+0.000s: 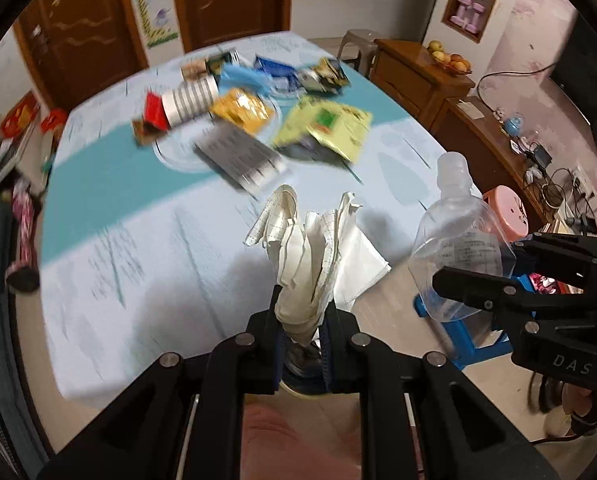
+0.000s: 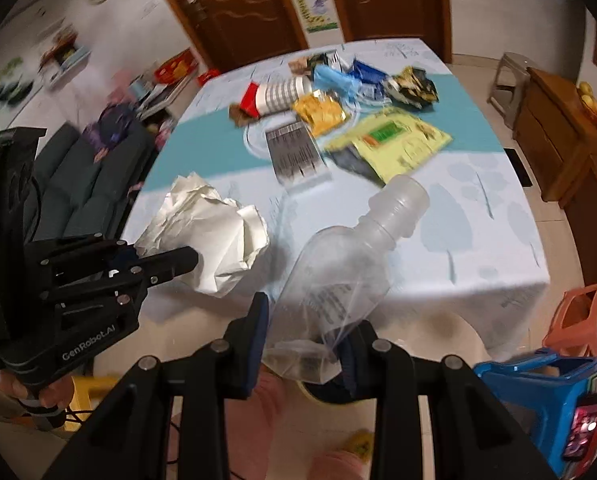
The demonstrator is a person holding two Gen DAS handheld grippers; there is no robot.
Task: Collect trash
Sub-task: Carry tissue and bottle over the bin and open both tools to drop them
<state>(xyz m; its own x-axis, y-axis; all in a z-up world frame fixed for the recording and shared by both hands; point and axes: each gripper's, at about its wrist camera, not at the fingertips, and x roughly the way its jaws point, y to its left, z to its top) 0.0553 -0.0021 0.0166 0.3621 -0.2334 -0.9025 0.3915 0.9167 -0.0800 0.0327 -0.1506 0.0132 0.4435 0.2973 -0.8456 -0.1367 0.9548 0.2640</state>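
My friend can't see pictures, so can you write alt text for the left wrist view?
The left hand-held gripper pinches a crumpled white paper above a table with a pale blue cloth. Beside it, the right hand-held gripper holds a clear plastic bottle. Blurry wrappers lie farther back on the table.

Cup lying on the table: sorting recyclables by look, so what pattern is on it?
The cup is white with thin dark stripes around it, clearest in the right wrist view.

near table (image 1: 146,248): open cloth | far half: wrapper pile (image 2: 338,120) blocks
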